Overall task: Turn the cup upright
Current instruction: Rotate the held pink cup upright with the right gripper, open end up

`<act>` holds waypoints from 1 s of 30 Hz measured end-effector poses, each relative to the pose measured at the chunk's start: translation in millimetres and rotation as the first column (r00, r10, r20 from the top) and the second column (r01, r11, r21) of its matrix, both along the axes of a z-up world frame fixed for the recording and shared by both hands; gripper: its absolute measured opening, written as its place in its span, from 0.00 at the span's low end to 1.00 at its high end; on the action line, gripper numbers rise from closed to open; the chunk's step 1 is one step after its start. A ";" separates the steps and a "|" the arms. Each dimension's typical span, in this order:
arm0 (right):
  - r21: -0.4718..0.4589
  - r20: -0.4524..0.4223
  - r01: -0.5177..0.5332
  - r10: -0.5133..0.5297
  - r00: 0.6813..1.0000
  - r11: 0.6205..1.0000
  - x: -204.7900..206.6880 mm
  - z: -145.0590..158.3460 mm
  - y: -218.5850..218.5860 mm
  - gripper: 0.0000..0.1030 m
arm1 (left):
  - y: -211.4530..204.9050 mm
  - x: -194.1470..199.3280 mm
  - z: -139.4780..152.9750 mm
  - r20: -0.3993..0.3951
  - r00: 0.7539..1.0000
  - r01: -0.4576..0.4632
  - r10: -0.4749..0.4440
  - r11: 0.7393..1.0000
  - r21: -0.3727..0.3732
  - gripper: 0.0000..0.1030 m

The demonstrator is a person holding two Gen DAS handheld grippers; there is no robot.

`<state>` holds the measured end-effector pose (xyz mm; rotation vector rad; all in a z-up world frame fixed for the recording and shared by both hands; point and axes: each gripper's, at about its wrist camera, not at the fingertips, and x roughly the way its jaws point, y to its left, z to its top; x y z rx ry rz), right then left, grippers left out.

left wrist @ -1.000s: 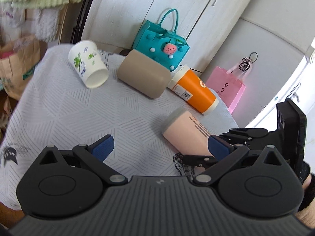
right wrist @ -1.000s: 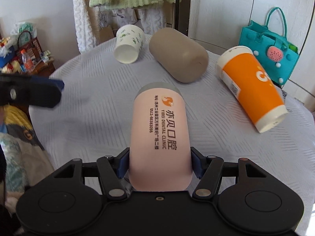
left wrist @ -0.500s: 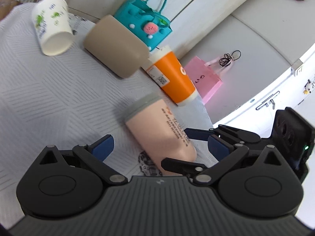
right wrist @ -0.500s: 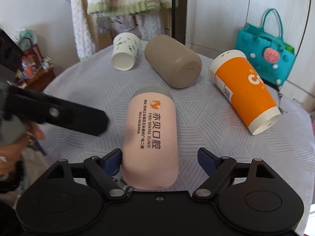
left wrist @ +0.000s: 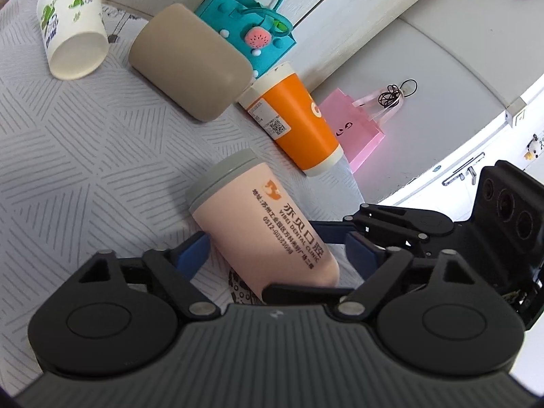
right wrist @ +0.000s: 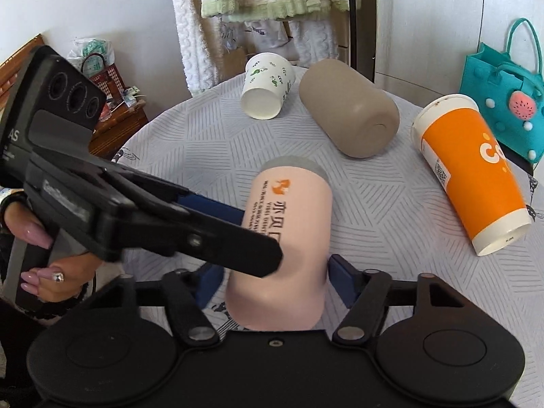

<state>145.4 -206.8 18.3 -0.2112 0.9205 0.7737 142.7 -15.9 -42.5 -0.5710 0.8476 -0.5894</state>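
Observation:
A pink cup with a grey base and orange logo (left wrist: 261,224) lies on its side on the grey patterned tablecloth (left wrist: 85,156); it also shows in the right wrist view (right wrist: 289,238). My left gripper (left wrist: 275,255) straddles the cup, its blue pads on either side, open around it. My right gripper (right wrist: 272,282) also has the cup's near end between its blue pads, with a small gap showing on each side. The left gripper's black body (right wrist: 136,210) crosses the right wrist view and reaches the cup's left side.
A white leaf-print paper cup (left wrist: 73,30), a beige cup (left wrist: 190,68) and an orange paper cup (left wrist: 295,122) lie on their sides farther back. A teal bag (left wrist: 251,23) and pink bag (left wrist: 353,125) stand behind the table. The table edge is near on the right.
My right gripper opened off the pink cup, then narrowed around it. My left gripper swung right and moved in until its pads straddle the cup.

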 end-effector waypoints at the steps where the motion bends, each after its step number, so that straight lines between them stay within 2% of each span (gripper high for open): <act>1: 0.000 0.003 0.000 0.000 1.000 1.000 -0.1 -0.3 0.2 0.67 | 0.0 -0.7 -0.2 0.001 1.000 -0.003 0.003 1.000 0.002 0.80; 7: 0.021 0.005 0.012 -0.012 1.000 1.000 -0.1 -1.2 -0.9 0.67 | -0.6 5.2 -7.5 -0.036 0.999 -0.004 0.003 1.000 -0.020 0.78; 11: 0.036 0.013 0.026 -0.027 1.000 0.999 -4.0 -0.6 -4.0 0.67 | 1.0 6.3 -8.5 -0.025 0.999 -0.030 0.030 0.999 -0.038 0.76; 19: 0.071 0.086 0.014 -0.020 0.996 0.997 -15.8 3.4 -10.3 0.67 | -2.3 -10.8 9.8 0.134 0.990 -0.037 0.033 0.999 0.031 0.69; 23: 0.073 0.134 0.007 -0.016 0.991 0.997 -21.0 5.0 -10.4 0.67 | -2.4 -18.7 23.5 0.235 0.972 -0.038 0.017 0.996 0.086 0.61; 30: 0.074 0.259 -0.006 -0.013 0.966 0.997 -24.8 5.9 -5.1 0.66 | -2.4 -23.4 38.7 0.360 0.933 -0.054 -0.008 0.986 0.159 0.59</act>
